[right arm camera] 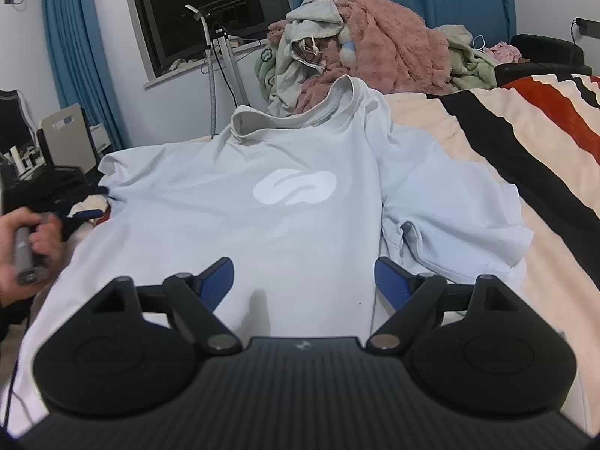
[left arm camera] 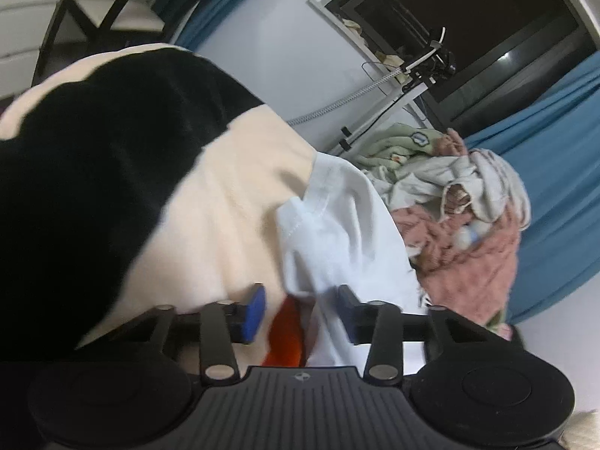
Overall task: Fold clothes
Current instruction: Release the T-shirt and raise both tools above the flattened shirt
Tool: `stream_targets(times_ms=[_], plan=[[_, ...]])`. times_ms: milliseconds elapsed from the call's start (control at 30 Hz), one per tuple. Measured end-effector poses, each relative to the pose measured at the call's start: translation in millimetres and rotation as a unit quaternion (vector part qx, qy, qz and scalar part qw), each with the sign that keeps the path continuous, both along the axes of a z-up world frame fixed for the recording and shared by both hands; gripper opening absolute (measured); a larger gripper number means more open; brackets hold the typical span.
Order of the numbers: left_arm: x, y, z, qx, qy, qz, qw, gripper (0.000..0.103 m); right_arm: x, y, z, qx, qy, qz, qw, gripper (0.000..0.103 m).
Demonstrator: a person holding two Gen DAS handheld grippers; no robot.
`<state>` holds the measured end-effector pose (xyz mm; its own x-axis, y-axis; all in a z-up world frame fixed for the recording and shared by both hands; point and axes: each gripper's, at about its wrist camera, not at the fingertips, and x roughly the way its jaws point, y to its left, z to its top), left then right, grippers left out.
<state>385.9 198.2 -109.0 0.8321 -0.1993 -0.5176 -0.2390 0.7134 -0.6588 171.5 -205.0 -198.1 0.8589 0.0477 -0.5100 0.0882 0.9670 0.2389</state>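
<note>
I have the tee (right arm camera: 262,202) spread face-up on the bed (right arm camera: 487,131), sleeves out. My right gripper (right arm camera: 303,281) hovers over its hem, jaws wide, empty. My left gripper (left arm camera: 298,311) sits at the left sleeve (left arm camera: 337,225), jaws part-open, nothing pinched. Next I judge: close on that sleeve and fold it inward.
</note>
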Motion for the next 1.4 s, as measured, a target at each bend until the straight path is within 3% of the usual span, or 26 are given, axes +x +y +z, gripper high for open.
stream_targets(times_ms=[67, 200, 300, 333, 367, 433, 533, 633, 700, 800, 867, 900, 1000, 1067, 1200, 1400], plan=[[11, -10, -2, 0.016, -0.004, 0.012, 0.9998, 0.054, 2, -1, -2, 0.001, 0.003, -0.001, 1.0, 0.083], [29, -14, -1, 0.02, -0.004, 0.019, 0.9996, 0.053, 7, -2, -7, 0.006, 0.007, 0.0, 1.0, 0.083], [37, -12, -1, 0.021, 0.017, 0.022, 0.9994, 0.032, 10, -4, -10, 0.012, 0.01, -0.001, 1.0, 0.083], [38, -9, -1, 0.024, 0.026, 0.022, 0.9991, 0.016, 11, -4, -10, 0.015, 0.011, -0.001, 1.0, 0.083], [37, -3, 1, 0.02, 0.032, 0.017, 0.9991, 0.008, 11, -4, -11, 0.016, 0.011, -0.001, 1.0, 0.083], [34, 6, 10, 0.02, 0.038, 0.012, 0.999, 0.006, 11, -5, -9, 0.018, 0.009, -0.001, 1.0, 0.083], [28, 12, 35, 0.08, 0.038, 0.019, 0.9959, 0.006, 9, -6, -6, 0.017, 0.002, -0.001, 1.0, 0.083], [26, 7, 47, 0.158, 0.05, 0.038, 0.9854, 0.006, 7, -5, -3, 0.009, -0.004, -0.002, 1.0, 0.083], [25, 2, 45, 0.186, 0.05, 0.035, 0.9807, 0.01, 6, -5, -1, 0.005, -0.009, -0.003, 1.0, 0.083], [18, -11, 45, 0.228, 0.05, 0.025, 0.972, 0.028, 4, -6, 2, -0.004, -0.017, -0.004, 1.0, 0.083], [6, -20, 50, 0.247, 0.043, 0.009, 0.9679, 0.047, 3, -8, 4, -0.004, -0.021, -0.006, 1.0, 0.083], [-1, -25, 54, 0.256, 0.04, -0.001, 0.966, 0.049, 2, -10, 5, -0.003, -0.023, -0.007, 1.0, 0.083], [-37, -40, 73, 0.288, 0.019, -0.034, 0.957, 0.057, -1, -12, 9, -0.004, -0.031, -0.01, 0.999, 0.083], [-65, -54, 88, 0.311, 0.002, -0.052, 0.9489, 0.068, -4, -13, 12, -0.005, -0.037, -0.012, 0.999, 0.083], [-133, -86, 115, 0.331, -0.034, -0.09, 0.9386, 0.074, -14, -15, 20, -0.012, -0.051, -0.015, 0.999, 0.083], [-236, -138, 136, 0.326, -0.072, -0.142, 0.932, 0.077, -39, -15, 38, -0.03, -0.076, -0.019, 0.996, 0.083]])
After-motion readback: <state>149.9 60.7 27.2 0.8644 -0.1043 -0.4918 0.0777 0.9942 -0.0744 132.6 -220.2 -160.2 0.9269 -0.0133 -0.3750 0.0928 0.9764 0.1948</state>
